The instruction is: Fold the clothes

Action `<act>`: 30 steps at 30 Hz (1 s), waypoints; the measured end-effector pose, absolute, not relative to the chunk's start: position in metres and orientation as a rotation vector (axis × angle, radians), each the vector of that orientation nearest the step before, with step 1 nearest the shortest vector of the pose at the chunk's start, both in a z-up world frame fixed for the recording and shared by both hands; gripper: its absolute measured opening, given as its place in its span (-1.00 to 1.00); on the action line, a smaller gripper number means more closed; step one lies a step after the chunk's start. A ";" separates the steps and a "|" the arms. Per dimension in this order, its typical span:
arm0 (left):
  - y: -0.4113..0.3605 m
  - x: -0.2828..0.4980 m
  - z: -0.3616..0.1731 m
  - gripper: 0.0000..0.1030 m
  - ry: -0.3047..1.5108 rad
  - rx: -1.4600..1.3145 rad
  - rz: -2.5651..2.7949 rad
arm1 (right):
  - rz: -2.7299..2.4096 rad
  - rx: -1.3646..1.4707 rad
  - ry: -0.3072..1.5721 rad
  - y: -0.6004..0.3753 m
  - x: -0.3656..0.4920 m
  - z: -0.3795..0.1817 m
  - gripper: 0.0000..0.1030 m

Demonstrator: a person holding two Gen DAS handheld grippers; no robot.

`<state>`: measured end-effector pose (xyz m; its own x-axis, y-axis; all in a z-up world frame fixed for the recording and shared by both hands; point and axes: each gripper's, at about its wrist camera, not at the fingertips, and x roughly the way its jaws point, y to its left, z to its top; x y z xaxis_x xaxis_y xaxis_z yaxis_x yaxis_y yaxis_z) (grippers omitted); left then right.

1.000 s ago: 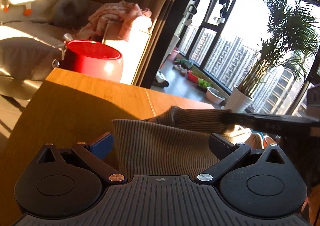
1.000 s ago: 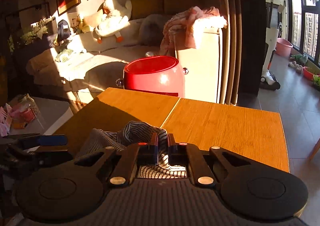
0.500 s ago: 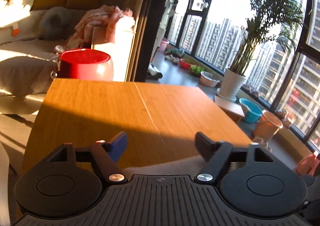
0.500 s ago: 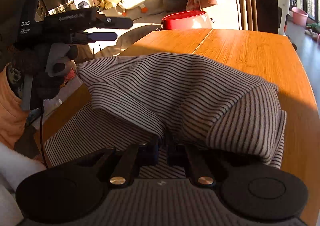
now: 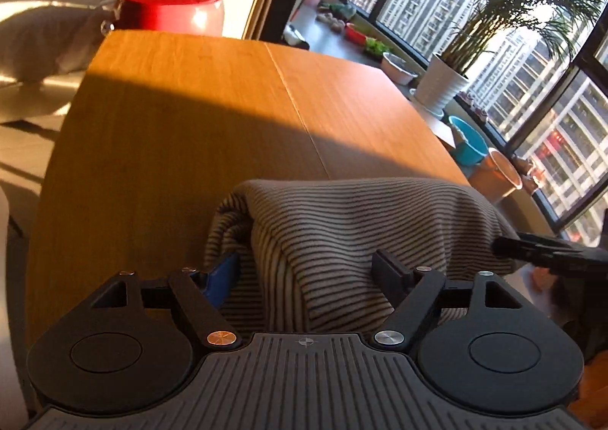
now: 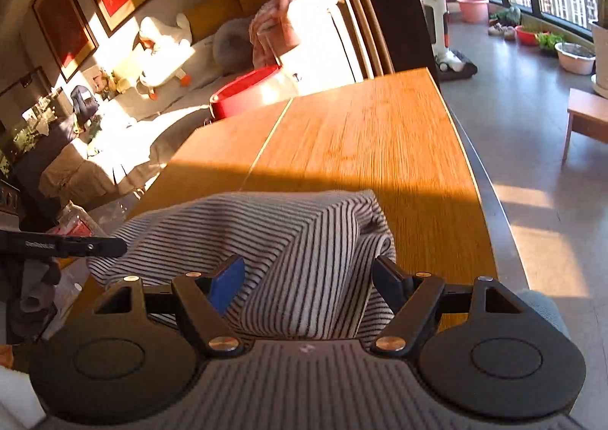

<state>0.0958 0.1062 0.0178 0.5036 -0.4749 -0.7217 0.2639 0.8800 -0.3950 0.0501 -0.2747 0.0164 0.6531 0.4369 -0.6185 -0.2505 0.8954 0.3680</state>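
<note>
Striped garment (image 5: 342,236) (image 6: 273,236): a ribbed knit in narrow dark and pale stripes, lying bunched and partly folded on the wooden table (image 5: 197,118) (image 6: 361,133) at its near edge. One layer is doubled over another, forming a rounded hump with a rolled fold on one side. Its lower half lies in shadow; the sunlit far half of the table is well apart from it.

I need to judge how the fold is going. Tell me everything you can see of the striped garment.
The striped garment is soft knit-looking fabric with thin dark and pale stripes. It lies bunched and partly folded, layers overlapping, at the near edge of the table, mostly in shadow. It sits between the spread fingers of both the left gripper and the right gripper, whose jaws have just opened; neither clamps it.
</note>
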 end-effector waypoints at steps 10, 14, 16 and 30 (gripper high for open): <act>0.081 0.196 -0.001 0.04 0.849 -0.293 -0.423 | 0.414 0.159 0.685 -0.249 0.143 0.001 -0.29; 0.082 0.210 0.015 -0.21 0.815 -0.304 -0.408 | 0.381 0.189 0.645 -0.254 0.181 0.018 -0.45; 0.083 0.201 0.024 -0.21 0.801 -0.298 -0.420 | 0.410 0.183 0.608 -0.255 0.171 0.031 -0.47; 0.076 0.113 0.001 0.08 0.875 -0.197 -0.417 | 0.381 0.203 0.679 -0.290 0.092 -0.008 -0.13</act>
<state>0.1133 0.0763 0.0011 0.5672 -0.4315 -0.7015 0.2725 0.9021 -0.3346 0.0915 -0.2899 -0.0083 0.7131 0.4066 -0.5711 -0.2759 0.9116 0.3047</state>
